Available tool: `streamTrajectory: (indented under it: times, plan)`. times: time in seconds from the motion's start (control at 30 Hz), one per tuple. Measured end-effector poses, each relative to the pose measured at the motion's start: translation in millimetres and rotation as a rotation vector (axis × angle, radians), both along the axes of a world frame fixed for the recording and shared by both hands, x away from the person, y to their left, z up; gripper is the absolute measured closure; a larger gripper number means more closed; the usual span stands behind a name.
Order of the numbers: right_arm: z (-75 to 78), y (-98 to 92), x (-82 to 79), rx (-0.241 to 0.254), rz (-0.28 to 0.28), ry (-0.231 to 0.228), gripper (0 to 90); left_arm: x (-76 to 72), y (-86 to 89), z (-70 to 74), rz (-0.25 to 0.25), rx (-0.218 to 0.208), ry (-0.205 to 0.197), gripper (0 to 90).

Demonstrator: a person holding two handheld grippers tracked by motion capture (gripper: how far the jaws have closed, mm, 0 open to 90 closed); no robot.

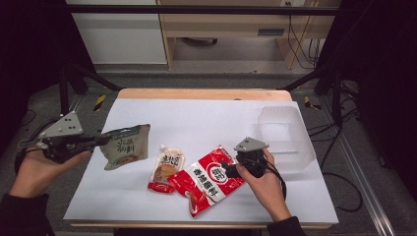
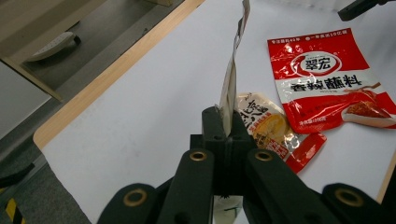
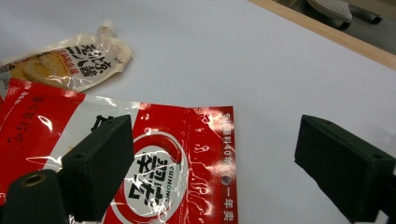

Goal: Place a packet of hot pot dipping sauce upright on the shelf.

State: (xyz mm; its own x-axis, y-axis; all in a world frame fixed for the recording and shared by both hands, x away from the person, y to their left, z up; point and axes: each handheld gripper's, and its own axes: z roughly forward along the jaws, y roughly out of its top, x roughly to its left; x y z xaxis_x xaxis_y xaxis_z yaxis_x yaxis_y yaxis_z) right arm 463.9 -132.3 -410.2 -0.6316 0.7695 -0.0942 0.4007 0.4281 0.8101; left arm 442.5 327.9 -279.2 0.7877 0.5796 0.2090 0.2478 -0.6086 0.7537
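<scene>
Item 1: grey-green pouch [image 1: 126, 146], soft, light, likely slippery film; left gripper [image 1: 101, 141] clamps its edge, lifted over the table's left side. Item 2: red sachet [image 1: 210, 178], flat on white sheet [image 1: 206, 118]; right gripper [image 1: 227, 169] gapes wide over its corner, best pinched there.

The person is wearing dark sleeves [image 1: 22, 211]. Both black grippers, left gripper [image 1: 98, 141] and right gripper [image 1: 227, 169], are carrying grey three-cornered plates, brass-ringed screw holes and trailing black cables.

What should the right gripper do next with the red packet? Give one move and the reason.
Probably lower the right gripper and close it on the red packet's top edge. Its jaws stand wide open just above that edge and nothing is between them. The left gripper already holds the grey-green pouch clear of the table, and the clear bin stands open nearby.
</scene>
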Motion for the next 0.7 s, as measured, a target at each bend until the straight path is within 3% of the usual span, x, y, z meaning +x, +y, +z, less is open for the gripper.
streamTrajectory:
  times: [0.17, 0.27, 0.33, 0.4, 0.43, 0.7]
  plan:
    - [12.8, -2.9, 5.8, -0.029, 0.052, 0.028, 15.8, 15.1, -14.6, 3.9, -0.016, 0.015, 0.0, 90.0]
    - [28.7, 0.3, 9.9, -0.069, 0.114, 0.053, 11.2, 23.7, -27.7, 5.1, -0.043, 0.011, 0.01, 90.0]
    - [33.2, 1.5, 10.7, -0.079, 0.128, 0.061, 10.2, 25.7, -31.4, 5.4, -0.05, 0.015, 0.012, 90.0]
    - [42.6, 4.1, 11.4, -0.103, 0.158, 0.063, 9.1, 29.8, -40.5, 5.7, -0.064, 0.018, 0.019, 90.0]
    - [51.3, 7.8, 12.1, -0.14, 0.193, 0.063, 7.8, 32.7, -47.4, 5.9, -0.075, 0.023, 0.022, 90.0]
    - [69.5, 19.1, 12.9, -0.23, 0.271, 0.096, 9.3, 41.2, -73.8, 7.1, -0.11, 0.04, 0.019, 90.0]
